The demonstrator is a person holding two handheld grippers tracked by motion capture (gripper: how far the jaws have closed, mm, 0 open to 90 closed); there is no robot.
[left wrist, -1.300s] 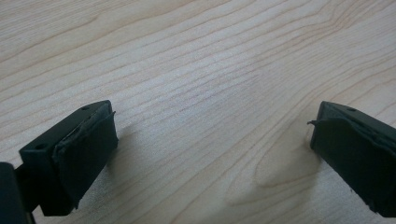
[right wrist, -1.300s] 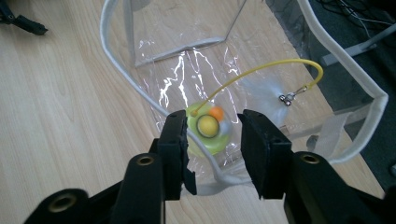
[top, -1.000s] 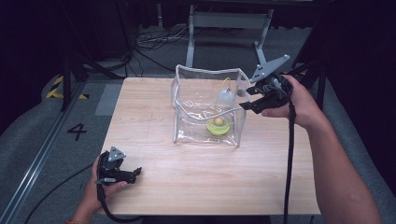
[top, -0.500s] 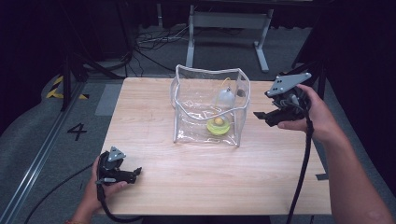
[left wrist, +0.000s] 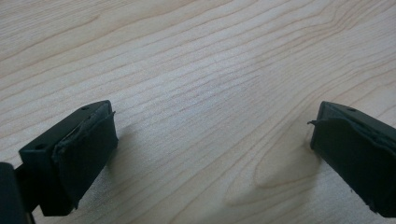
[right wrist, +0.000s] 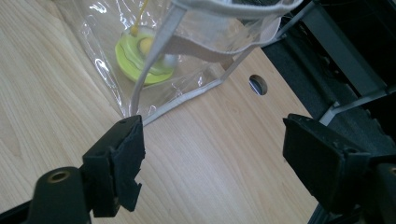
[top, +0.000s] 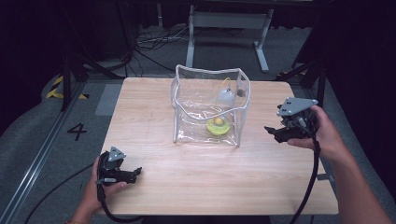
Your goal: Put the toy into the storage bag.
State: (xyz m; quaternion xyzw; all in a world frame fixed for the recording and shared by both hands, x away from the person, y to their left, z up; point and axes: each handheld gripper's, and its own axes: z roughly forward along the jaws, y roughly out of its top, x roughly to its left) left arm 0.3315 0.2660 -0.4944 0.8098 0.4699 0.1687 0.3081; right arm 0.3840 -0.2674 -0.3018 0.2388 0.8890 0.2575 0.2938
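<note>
Clear plastic bag stands upright near the middle of the wooden table, top open, white piping along its edges. Inside at the bottom lies a yellow-green round item; a pale translucent dome-shaped piece sits higher up toward the back, with a thin yellow cord rising from it. Can't tell exactly what either item is.

Right gripper is held above the table to the right of the bag, near it but apart, jaws aimed toward the bag's right side. Its jaws have just been opening and stand wide, nothing between them. In the right gripper view the right gripper frames bare tabletop, with the bag's lower corner and piped edge just beyond the left jaw tip, not touching as far as I can tell. The yellow-green item shows through the plastic there. Small round hole in the table past the bag corner.

Left gripper rests at the near left of the table, well apart from the bag, held in the person's left hand. In the left gripper view the left gripper has jaws spread wide over plain wood grain, holding nothing
</note>
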